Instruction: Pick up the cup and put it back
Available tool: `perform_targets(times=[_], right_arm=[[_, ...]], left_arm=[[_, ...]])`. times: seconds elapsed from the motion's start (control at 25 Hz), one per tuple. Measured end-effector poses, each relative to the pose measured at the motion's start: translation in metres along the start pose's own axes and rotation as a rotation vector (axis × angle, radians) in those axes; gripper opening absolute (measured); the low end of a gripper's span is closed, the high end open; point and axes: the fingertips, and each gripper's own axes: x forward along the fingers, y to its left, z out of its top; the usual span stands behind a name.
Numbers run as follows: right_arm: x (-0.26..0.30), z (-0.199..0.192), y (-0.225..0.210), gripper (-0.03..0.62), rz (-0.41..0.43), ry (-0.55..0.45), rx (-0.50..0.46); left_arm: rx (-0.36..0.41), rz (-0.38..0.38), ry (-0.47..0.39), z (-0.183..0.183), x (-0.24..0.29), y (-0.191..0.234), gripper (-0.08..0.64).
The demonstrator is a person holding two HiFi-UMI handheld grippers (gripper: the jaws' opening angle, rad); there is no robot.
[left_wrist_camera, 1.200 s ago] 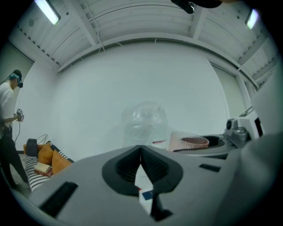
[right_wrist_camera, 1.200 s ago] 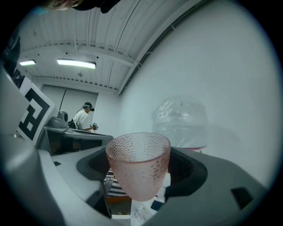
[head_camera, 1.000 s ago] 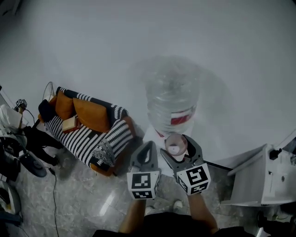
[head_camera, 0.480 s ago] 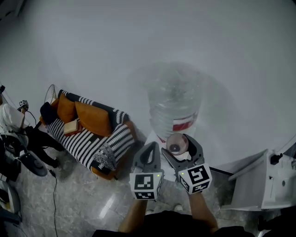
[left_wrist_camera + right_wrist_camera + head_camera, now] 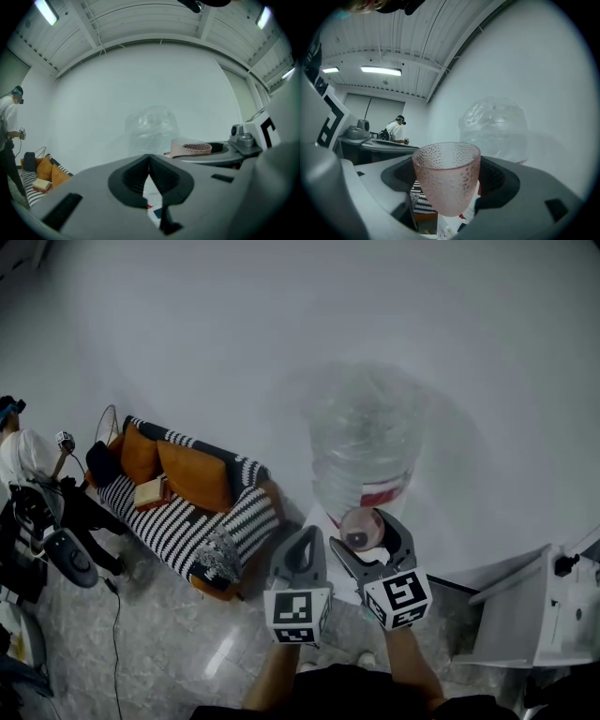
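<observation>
Cup point(image 5: 446, 176), pink and pebbled, stands upright mid-frame in the right gripper view, clamped by the right gripper point(image 5: 365, 524); the left gripper point(image 5: 149, 164) is closed on nothing. The cup's rounded wall could pivot between the pads if the squeeze eases, and the bottle point(image 5: 366, 442) just above it in the head view could be bumped.

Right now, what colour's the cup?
The cup is translucent pink, dimpled; best in right gripper view.

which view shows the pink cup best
The right gripper view: the pink cup fills the centre, upright between the jaws, dimpled wall and rim clear. The head view shows it small from above; the left gripper view catches only its top side-on.
</observation>
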Motion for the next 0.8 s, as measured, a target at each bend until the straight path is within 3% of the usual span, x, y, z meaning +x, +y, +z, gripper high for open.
perform_targets(times=[0.8], right_arm=[[0.0029,0.006,-0.0006,0.391,-0.02,-0.011,-0.012]], left_arm=[[0.024,-0.042,-0.003,0.0011,0.0048,-0.0032,0.012]])
